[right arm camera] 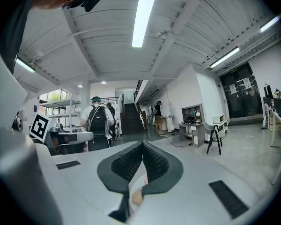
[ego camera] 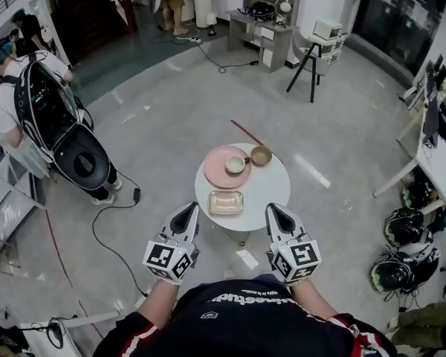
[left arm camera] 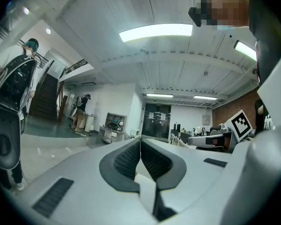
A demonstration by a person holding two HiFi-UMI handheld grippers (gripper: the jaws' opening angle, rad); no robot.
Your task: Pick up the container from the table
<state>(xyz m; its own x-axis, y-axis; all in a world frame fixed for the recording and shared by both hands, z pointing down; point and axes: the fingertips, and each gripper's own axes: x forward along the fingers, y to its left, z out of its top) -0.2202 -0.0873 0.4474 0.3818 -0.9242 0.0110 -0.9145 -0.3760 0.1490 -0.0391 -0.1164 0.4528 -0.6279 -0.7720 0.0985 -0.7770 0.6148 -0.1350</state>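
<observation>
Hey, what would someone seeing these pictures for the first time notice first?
The small round white table in the middle of the head view, carrying a pink plate with a cup, a small bowl and a pale rectangular container near its front edge. Just short of it, the left gripper and right gripper point toward it, both shut and empty.

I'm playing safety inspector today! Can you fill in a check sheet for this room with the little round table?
Surface: round white table, bare on its right side.
Job's things: rectangular container near the table's front edge, untouched.
Clutter: pink plate with a small cup on it; brown bowl beside it.
Grippers: left gripper and right gripper both shut, empty, apart from the container.
Cables: black cable on the floor; another farther off.
Surroundings: person with a backpack; stool.
</observation>
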